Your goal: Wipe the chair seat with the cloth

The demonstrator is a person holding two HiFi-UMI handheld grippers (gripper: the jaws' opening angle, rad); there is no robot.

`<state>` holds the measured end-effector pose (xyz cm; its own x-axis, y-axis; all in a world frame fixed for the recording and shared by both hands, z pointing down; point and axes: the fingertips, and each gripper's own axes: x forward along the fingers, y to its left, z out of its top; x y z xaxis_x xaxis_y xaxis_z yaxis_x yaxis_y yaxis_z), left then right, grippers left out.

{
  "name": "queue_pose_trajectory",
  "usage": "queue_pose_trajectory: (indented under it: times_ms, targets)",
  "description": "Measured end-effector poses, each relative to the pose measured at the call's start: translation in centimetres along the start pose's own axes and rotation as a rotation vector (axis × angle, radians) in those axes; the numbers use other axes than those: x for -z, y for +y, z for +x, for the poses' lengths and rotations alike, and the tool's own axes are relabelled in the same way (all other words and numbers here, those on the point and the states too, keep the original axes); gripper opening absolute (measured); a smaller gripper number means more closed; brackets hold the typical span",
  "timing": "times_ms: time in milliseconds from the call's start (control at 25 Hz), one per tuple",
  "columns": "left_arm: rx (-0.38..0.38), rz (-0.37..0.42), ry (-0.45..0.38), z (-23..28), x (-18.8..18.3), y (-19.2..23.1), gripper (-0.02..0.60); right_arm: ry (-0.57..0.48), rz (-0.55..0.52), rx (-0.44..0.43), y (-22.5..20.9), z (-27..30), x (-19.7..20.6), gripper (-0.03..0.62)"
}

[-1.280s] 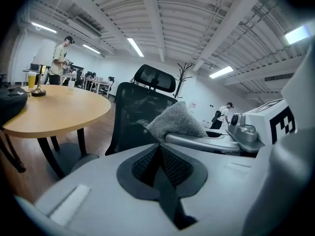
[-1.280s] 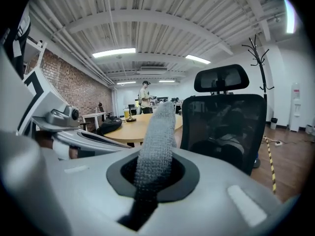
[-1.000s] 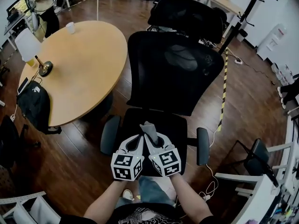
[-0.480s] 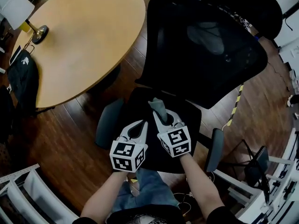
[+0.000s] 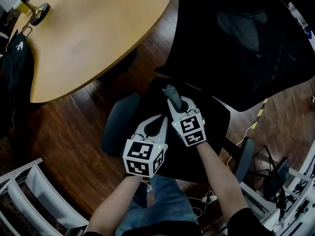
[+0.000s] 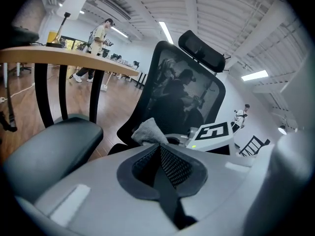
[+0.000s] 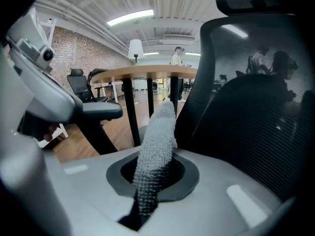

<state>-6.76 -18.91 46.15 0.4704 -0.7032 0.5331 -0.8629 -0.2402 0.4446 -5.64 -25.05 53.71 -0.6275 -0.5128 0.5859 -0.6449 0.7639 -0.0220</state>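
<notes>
While we are looking steeply down from the head camera, we are holding two grippers over one black office chair. Our right gripper (image 5: 173, 102) is reaching further forward, and its two jaws are clamping one grey cloth (image 5: 170, 92). In the right gripper view the knitted cloth is standing up out of those jaws, pinched between them. The cloth is hanging over the rear part of the chair seat (image 5: 216, 119), close to the foot of the backrest (image 5: 246, 53). We cannot tell whether it is touching the seat.

Our left gripper (image 5: 158, 123) is hovering just beside the right one, nearer to us. Its two jaws are pressing together with nothing between them, as the left gripper view is showing.

We are counting two armrests on the chair: one armrest (image 5: 115, 124) at the head view's left and a second armrest (image 5: 243, 159) at its right. One headrest (image 6: 202, 50) is topping the backrest in the left gripper view.

One round wooden table (image 5: 93, 28) is standing beside the chair on the dark wooden floor (image 5: 64, 132). One lamp base (image 5: 38, 8) is resting on the table near its far edge, and one black bag (image 5: 15, 68) is showing just beside the table's edge.

Far off in the left gripper view, two people are standing: one person (image 6: 101, 33) beyond the table, a second person (image 6: 241, 117) past the chair.
</notes>
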Motion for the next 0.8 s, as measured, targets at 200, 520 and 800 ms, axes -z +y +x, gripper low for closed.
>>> queue_pose_trajectory:
  times_ms: [200, 520, 800]
  targets:
    - [-0.005, -0.005, 0.024, 0.8, 1.1, 1.2, 0.003, 0.073, -0.083, -0.007, -0.9, 5.1, 2.6, 0.014]
    - [-0.044, -0.060, 0.074, 0.1, 3.7, 3.0, 0.003, 0.198, -0.226, 0.013, -3.4, 10.5, 5.8, 0.012]
    - [-0.039, -0.063, 0.074, 0.0, 4.1, 3.5, 0.003, 0.246, -0.294, -0.015, -3.2, 12.4, 7.2, 0.012]
